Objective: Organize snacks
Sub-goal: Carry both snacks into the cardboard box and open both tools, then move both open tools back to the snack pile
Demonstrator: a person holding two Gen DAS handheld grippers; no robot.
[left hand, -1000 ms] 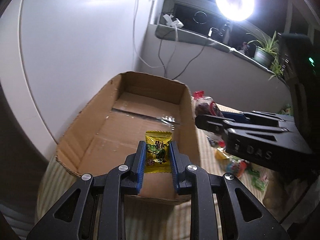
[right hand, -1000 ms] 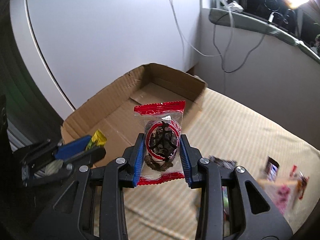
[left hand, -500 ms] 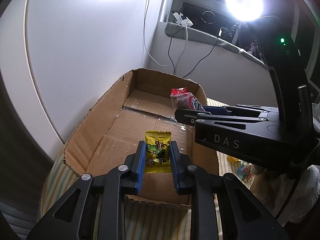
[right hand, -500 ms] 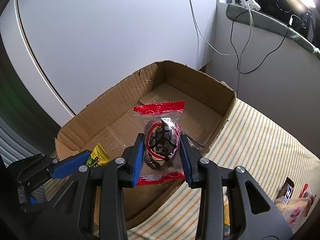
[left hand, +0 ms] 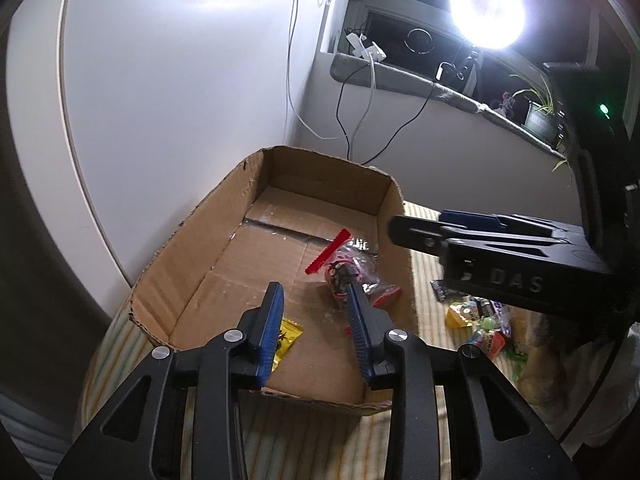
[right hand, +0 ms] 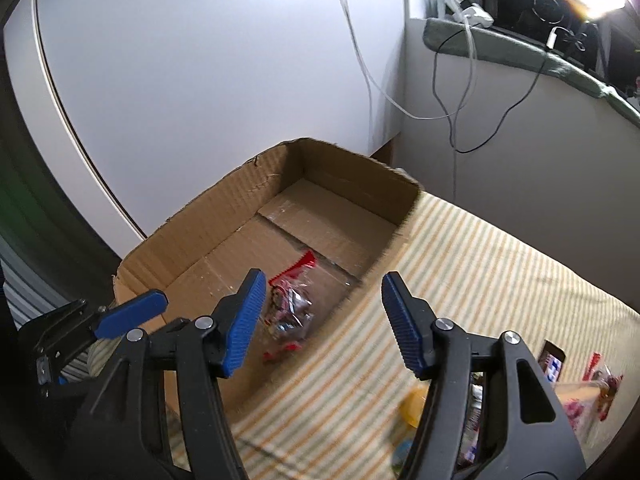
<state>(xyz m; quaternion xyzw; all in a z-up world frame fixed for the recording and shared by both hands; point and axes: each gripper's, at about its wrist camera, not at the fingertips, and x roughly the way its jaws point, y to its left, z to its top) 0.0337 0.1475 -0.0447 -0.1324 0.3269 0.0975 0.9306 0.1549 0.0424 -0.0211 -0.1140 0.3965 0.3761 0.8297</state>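
An open cardboard box (left hand: 192,256) stands on a striped cloth. In it lie a yellow candy packet (left hand: 287,338) near the front wall and a clear red-edged snack bag (left hand: 352,272) by the right wall. My left gripper (left hand: 316,336) is open and empty over the box's front end. My right gripper (right hand: 324,320) is open and empty above the box's right wall; the red-edged bag (right hand: 288,312) lies below it. The right gripper (left hand: 500,240) also shows from the side in the left wrist view, and the left gripper (right hand: 120,312) in the right wrist view.
Several loose snacks (left hand: 476,316) lie on the striped cloth (right hand: 480,264) right of the box; they also show in the right wrist view (right hand: 568,384). A white wall (left hand: 180,100) stands behind the box, with hanging cables (right hand: 440,92) and a bright lamp (left hand: 486,10) on the sill.
Both grippers opened. The yellow candy dropped from the left one and the red-edged bag from the right one; both now lie in the box. The right gripper has drawn back to the right.
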